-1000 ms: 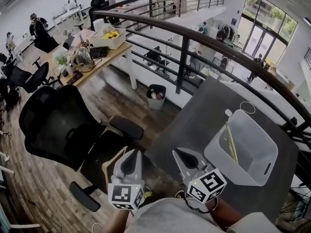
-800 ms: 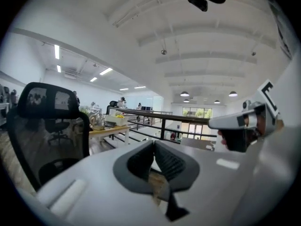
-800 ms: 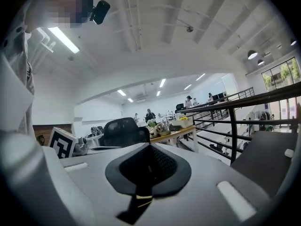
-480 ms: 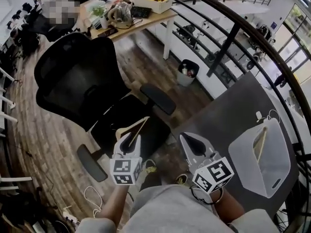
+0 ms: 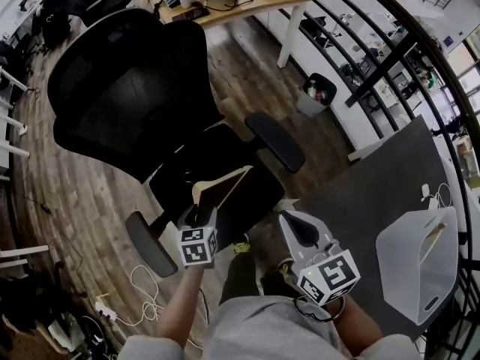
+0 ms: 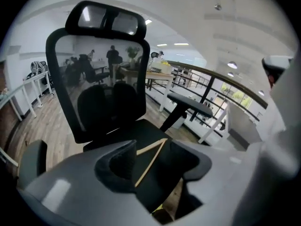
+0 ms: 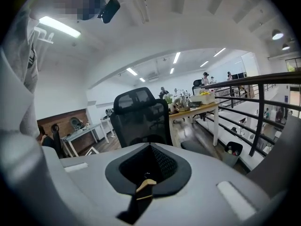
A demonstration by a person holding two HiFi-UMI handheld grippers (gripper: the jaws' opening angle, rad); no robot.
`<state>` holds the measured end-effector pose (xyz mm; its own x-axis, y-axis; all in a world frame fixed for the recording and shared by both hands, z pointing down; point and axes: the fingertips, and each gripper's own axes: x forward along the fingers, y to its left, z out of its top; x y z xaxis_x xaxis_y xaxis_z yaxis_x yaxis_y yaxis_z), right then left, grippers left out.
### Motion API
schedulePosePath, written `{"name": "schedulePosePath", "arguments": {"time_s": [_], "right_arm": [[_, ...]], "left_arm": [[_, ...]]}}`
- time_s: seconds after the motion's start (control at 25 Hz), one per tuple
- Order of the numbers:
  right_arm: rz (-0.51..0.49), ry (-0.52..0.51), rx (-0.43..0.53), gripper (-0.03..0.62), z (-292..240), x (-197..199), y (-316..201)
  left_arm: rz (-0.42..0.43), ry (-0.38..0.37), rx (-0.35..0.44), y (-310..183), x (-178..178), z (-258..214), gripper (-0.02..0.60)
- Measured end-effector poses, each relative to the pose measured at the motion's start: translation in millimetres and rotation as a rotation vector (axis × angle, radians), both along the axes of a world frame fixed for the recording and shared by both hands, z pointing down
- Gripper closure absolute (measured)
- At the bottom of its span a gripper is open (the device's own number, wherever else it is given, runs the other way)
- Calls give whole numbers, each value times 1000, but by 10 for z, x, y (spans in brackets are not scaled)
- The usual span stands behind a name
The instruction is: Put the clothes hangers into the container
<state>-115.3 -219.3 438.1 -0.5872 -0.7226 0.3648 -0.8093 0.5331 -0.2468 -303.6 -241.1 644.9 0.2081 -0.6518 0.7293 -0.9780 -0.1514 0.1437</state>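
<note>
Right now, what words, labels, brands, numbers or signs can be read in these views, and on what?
None can be read.
On the left gripper and right gripper: only black-and-white square marker patterns, no letters or digits.
Things on the desk: too small and blurred to read.

left gripper (image 6: 159, 168) | jaws apart, just been opening | wooden hanger (image 6: 151, 159) seen between them, not gripped | lying on black office chair (image 6: 101, 102) seat
</note>
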Motion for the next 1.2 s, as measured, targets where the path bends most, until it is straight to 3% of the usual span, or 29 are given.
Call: {"name": "schedulePosePath", "arguments": {"time_s": [0.48,0.8,0.92,1.04,1.2], "right_arm": [[-42,47,-164,594,1052,-505,-284],[-50,51,-274,594,1606,-595,-251],[-51,52,-306,594,1733,-637,-219],[-52,56,-324,595,1828,-652,-219],[-57,51,-326,594,1826,-678,-205]], "left_arm": [[-87,-160,-292,-68,-812,2013,327],[-99,-163,-445,118,-973,2920,336],[-82,-193,-440,123,-1030,3097,351],[-98,-229,-380,93,-1043,3142,351],[-102,-253,-408,114,-1025,3186,368]]}}
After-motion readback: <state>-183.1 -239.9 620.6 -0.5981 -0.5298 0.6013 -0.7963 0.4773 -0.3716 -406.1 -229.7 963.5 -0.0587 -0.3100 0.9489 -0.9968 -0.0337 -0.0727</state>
